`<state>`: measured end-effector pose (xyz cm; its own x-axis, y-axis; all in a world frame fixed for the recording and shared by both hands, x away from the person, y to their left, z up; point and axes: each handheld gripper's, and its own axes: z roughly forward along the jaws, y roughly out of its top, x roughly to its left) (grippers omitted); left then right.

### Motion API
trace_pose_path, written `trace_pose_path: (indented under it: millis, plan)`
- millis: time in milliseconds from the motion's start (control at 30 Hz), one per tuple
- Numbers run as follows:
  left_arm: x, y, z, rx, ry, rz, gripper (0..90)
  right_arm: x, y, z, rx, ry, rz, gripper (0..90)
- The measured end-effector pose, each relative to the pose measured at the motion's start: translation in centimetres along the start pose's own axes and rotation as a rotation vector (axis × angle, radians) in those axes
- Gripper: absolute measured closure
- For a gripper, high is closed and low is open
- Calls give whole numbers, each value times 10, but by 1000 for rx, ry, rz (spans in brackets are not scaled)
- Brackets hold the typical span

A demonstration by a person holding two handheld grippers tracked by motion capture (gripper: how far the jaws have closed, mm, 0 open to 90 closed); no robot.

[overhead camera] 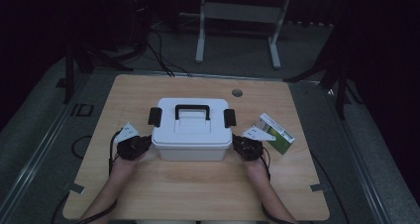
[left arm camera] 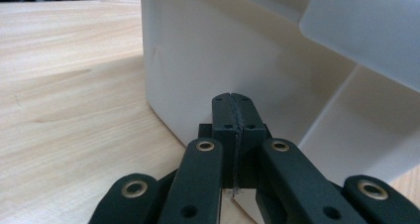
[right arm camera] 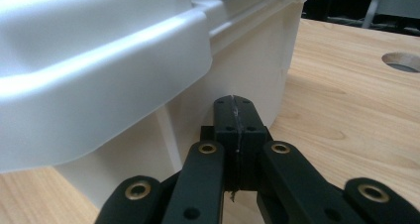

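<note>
we are bracing a white box (overhead camera: 192, 130) from both sides at the middle of the wooden surface (overhead camera: 198, 194), its lid on, a black handle (overhead camera: 192, 110) lying flat on top and a black latch (overhead camera: 155, 116) at each end. our left tool (overhead camera: 143, 143) is sitting against the box's near left corner, its jaws pressed together with nothing between them; the left gripper view is showing the closed tips (left arm camera: 232, 102) right up at the pale wall (left arm camera: 198, 60), under the lid's overhang. our right tool (overhead camera: 238, 143) is mirroring it at the near right corner, jaws likewise pressed together on nothing, the tips (right arm camera: 233, 104) just beside the wall below the lid's lip (right arm camera: 124, 85). a small green and white carton (overhead camera: 275, 133) is lying near the right tool, apart from the box, and a round hole (overhead camera: 237, 92) is showing in the surface behind.

we are judging the step to be a two-sided push or squeeze to shift the box. to do it well, we are wanting even pressure from both tools, low on the walls rather than on the lid's lip, so the box is sliding straight and not twisting or tipping, and the right forearm is keeping off the carton.
</note>
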<state>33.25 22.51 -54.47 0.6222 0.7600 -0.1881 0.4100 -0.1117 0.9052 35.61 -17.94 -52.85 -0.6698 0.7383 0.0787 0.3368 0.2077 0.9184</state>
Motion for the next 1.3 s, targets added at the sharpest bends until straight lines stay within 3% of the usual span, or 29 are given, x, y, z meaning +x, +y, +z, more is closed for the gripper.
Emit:
trace_pose_path:
  millis: [333, 800, 1100, 1300]
  plan:
    - [-13, -3, -4, 11, -20, 20, 900, 1, -6, -14, 1, 6, 1, 900]
    - [-32, -12, -11, 6, -58, 8, 900, 4, -15, -35, 0, 21, 2, 900]
    - [-45, -14, -15, 23, -52, 41, 900, 7, -21, -49, 2, 32, 2, 900]
    - [-53, -17, -19, 28, -68, 33, 900, 10, -25, -60, 3, 38, -1, 900]
